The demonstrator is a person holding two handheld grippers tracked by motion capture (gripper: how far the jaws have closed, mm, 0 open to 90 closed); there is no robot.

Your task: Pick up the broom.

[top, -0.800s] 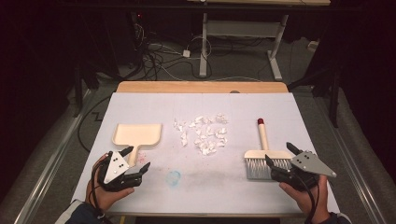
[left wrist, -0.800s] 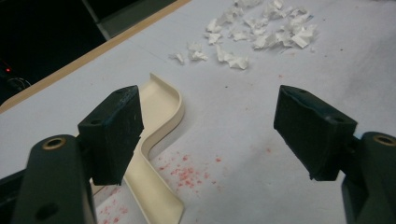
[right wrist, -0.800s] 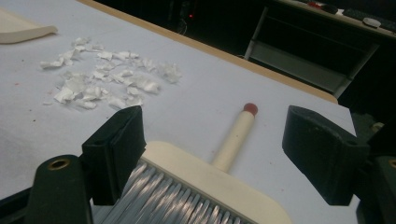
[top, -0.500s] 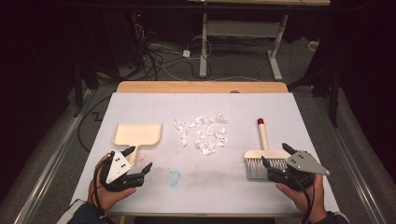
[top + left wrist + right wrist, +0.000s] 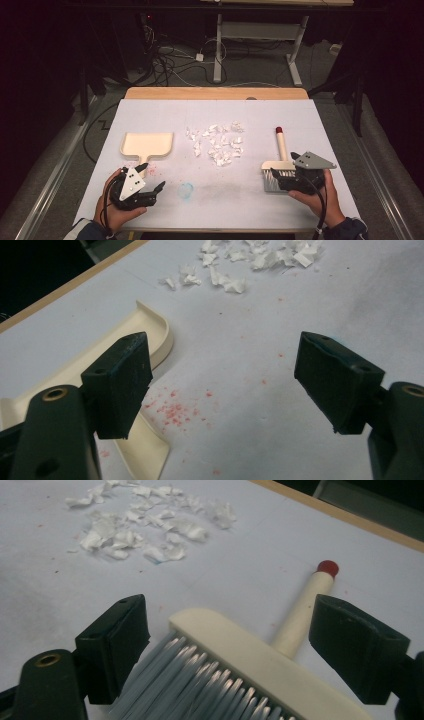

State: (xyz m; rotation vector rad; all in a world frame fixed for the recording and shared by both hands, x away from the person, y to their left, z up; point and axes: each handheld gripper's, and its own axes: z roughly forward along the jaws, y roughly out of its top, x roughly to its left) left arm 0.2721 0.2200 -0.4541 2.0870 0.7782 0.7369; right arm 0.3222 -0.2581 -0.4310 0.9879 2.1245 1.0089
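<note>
Two claws: one in each hand at the near edge, both with jaws spread and nothing pinched.
Table (image 5: pixel 150 110): white top with a wooden strip along the far edge; faint red specks lie near the dustpan and a small bluish smear sits near the front middle.
Dustpan (image 5: pixel 147 145): cream plastic, lying flat on the left part of the table, its short handle pointing toward the person.
Hand brush (image 5: pixel 278 165): cream block with grey bristles facing the near edge; its cream handle with a red tip points away toward the far side, on the right part of the table.
Paper scraps (image 5: pixel 218 142): a loose heap of small white torn pieces in the middle of the table, between dustpan and brush, apart from both.
Left claw (image 5: pixel 151 179): jaws spread wide just beside the dustpan's handle; in the left gripper view the handle lies under the left jaw, bare table between the jaws.
Right claw (image 5: pixel 281 167): jaws spread on either side of the brush head; in the right gripper view the bristles and block sit between them, not squeezed.
</note>
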